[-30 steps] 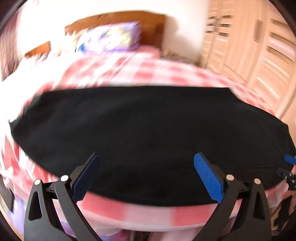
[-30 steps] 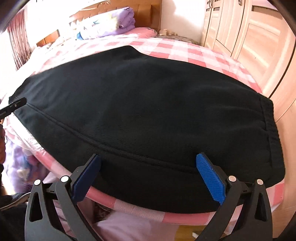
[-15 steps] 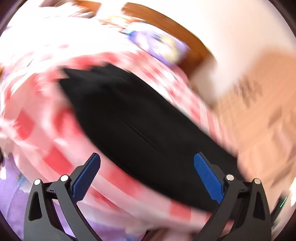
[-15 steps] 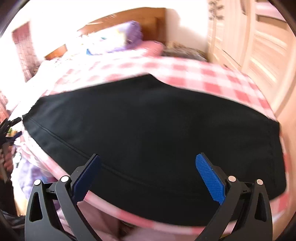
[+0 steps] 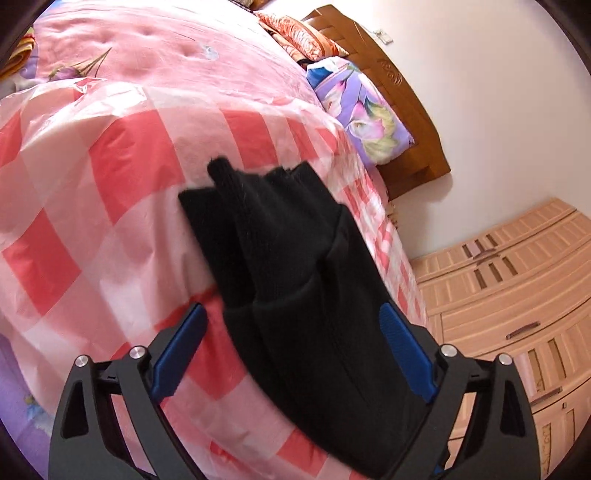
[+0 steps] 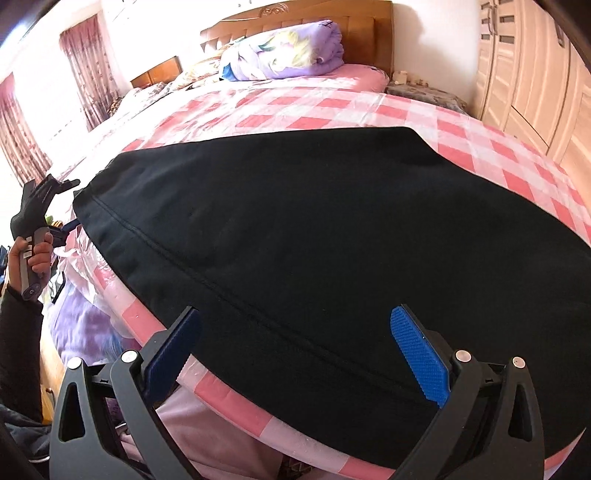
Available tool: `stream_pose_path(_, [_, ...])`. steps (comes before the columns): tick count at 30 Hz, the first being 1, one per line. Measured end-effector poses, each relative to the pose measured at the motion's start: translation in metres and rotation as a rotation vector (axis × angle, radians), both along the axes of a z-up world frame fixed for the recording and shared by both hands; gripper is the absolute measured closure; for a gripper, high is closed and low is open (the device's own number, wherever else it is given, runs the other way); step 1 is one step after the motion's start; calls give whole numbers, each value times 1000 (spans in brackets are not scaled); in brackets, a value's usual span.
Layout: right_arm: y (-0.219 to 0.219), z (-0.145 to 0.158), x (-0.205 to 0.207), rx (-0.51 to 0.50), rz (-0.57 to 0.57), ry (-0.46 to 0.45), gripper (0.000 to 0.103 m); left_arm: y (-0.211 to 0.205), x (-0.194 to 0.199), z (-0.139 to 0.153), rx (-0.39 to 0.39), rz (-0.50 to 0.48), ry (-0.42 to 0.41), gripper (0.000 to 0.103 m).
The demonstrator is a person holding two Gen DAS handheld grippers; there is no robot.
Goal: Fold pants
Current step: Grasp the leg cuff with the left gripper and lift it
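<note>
Bed [image 6: 332, 107], checked cover. Black pants [image 6: 314, 236] lie flat along near edge, legs stacked lengthwise; crosswise folds remain. Left gripper [image 5: 291, 354] closing around leg ends, not yet pinching. Right gripper [image 6: 295, 354] wide, empty.

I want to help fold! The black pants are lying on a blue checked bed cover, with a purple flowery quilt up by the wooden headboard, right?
Almost. The bed cover under the black pants is pink and red checked, not blue, as the right wrist view shows. The purple flowery quilt does sit by the wooden headboard.
</note>
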State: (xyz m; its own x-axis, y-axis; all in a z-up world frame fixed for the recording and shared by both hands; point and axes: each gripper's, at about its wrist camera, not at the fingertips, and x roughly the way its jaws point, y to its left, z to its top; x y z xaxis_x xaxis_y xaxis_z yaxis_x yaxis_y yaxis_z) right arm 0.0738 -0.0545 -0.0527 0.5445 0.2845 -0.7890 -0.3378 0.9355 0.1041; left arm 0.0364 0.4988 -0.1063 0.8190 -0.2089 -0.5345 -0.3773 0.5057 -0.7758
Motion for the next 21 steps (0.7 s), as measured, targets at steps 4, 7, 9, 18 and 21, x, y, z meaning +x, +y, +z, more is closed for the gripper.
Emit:
stream_pose_path(4, [-2,4,3,27,-17,0,4,1,24,-5,-26,8,0,24])
stream_pose_path(7, [13,8,7,40,10,-3,4,-1,28,-9,-14,1,3,24])
stream_pose_path(9, [38,15,13,43,75,-22,4,0,32,-12,-14,7,-9,22])
stream_pose_path(18, [189,14,69,34,345,-16,4,-16,51,-4,95,59,37,48])
stream_pose_path(21, [217,8,93,-15,339,-4,4,-20,49,1,147,46,67,70])
